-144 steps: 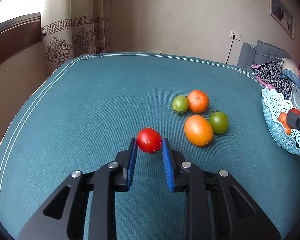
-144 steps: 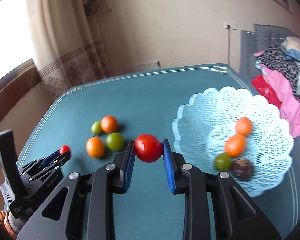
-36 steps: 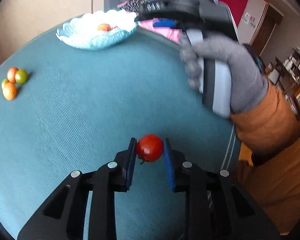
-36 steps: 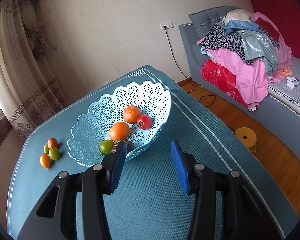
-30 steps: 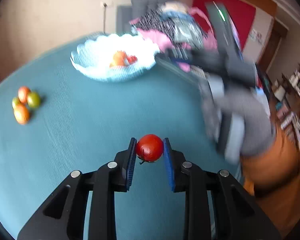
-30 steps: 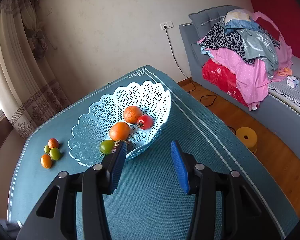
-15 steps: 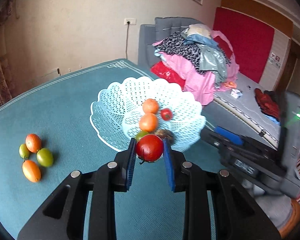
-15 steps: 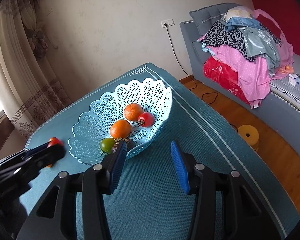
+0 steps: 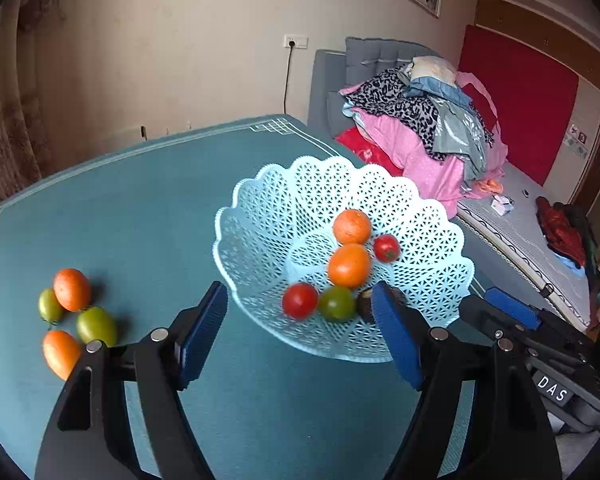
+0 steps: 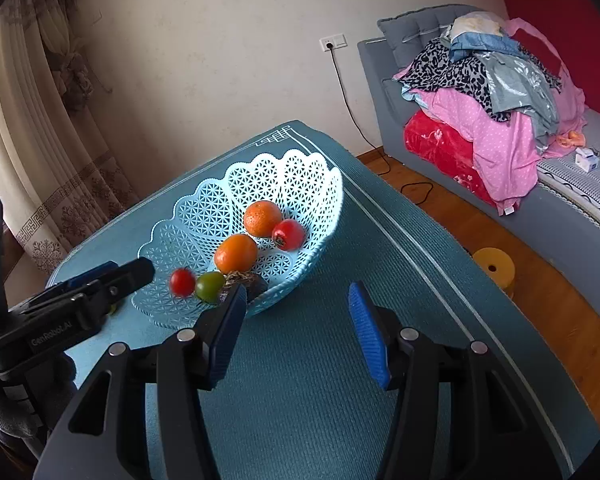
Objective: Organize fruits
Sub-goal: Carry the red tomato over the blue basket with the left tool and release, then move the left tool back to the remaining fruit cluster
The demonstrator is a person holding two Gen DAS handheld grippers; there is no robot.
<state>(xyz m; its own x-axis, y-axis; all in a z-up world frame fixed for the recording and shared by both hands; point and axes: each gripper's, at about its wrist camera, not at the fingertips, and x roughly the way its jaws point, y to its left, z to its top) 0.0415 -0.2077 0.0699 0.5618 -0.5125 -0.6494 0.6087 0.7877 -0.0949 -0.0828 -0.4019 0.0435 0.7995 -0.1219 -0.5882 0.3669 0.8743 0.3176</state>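
Note:
In the left wrist view my left gripper (image 9: 300, 336) hangs just in front of the pale blue lattice basket (image 9: 260, 184), its jaws opening wide. A small red tomato (image 9: 300, 301), blurred, is loose between and beyond the pads, over the basket's near side. The right wrist view shows the same tomato (image 10: 182, 282) just off the left gripper (image 10: 134, 270), beside a green tomato (image 10: 209, 286). Two oranges (image 9: 349, 265), another red tomato (image 9: 387, 248) and a dark fruit lie in the basket (image 10: 320, 168). My right gripper (image 10: 296, 316) hovers over the cloth with jaws opening, nothing between them.
Two oranges (image 9: 72, 289) and two green tomatoes (image 9: 97, 325) sit grouped on the teal tablecloth (image 9: 140, 208) to the left of the basket. My right gripper (image 9: 486, 304) is close at the basket's right. A bed piled with clothes (image 10: 492, 92) stands beyond the table's right edge.
The left gripper carried the red tomato across to the basket, then spread its jaws and the tomato came free. The right gripper stayed put and its jaws widened a little.

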